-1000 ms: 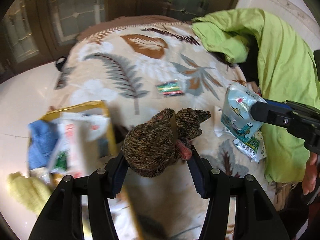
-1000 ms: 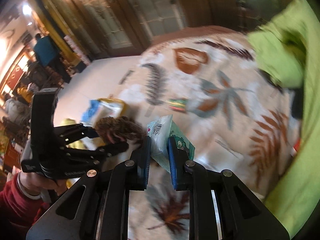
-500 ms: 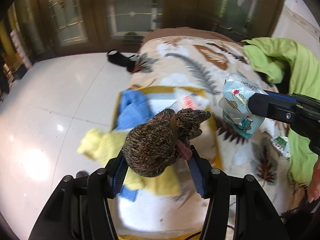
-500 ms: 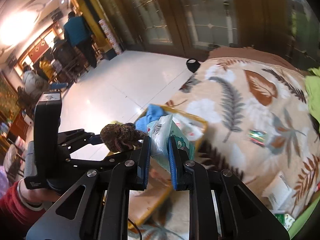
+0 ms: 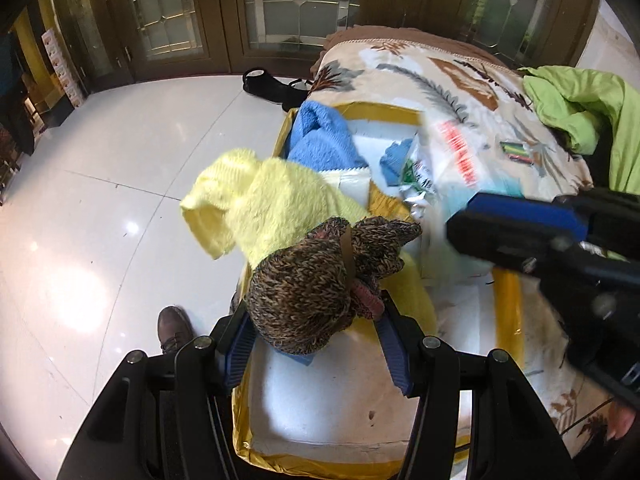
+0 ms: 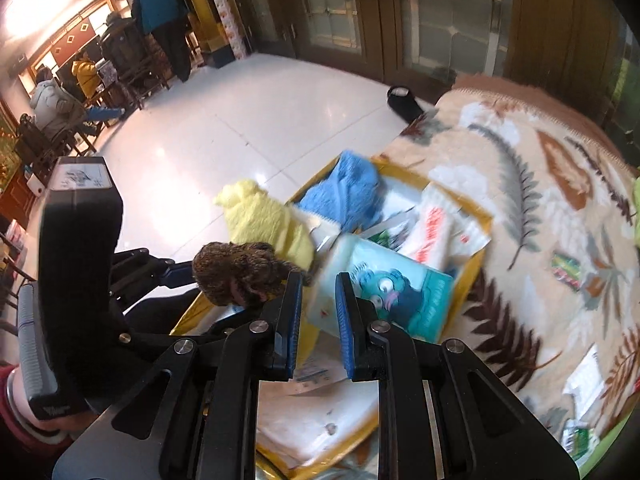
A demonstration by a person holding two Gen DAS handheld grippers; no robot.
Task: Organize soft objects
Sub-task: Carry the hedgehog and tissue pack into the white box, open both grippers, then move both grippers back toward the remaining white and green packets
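Released, the tissue pack [image 6: 394, 292] lies in the yellow box [image 6: 472, 268] beyond parted right fingers [image 6: 346, 320]; left fingers [image 5: 240, 344] grip the knit bundle [image 5: 308, 288].

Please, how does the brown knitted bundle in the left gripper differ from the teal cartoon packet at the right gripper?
The brown knitted bundle is rough, mottled wool, rounded, tied with a band; the teal cartoon packet is smooth, flat printed plastic. The left gripper clamps the bundle; the packet appears loose in front of the right gripper, whose fingers stand apart. Both are over the yellow box.

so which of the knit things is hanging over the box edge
The yellow knit, draped over the box's left rim; the blue one lies inside, the brown bundle is gripped.
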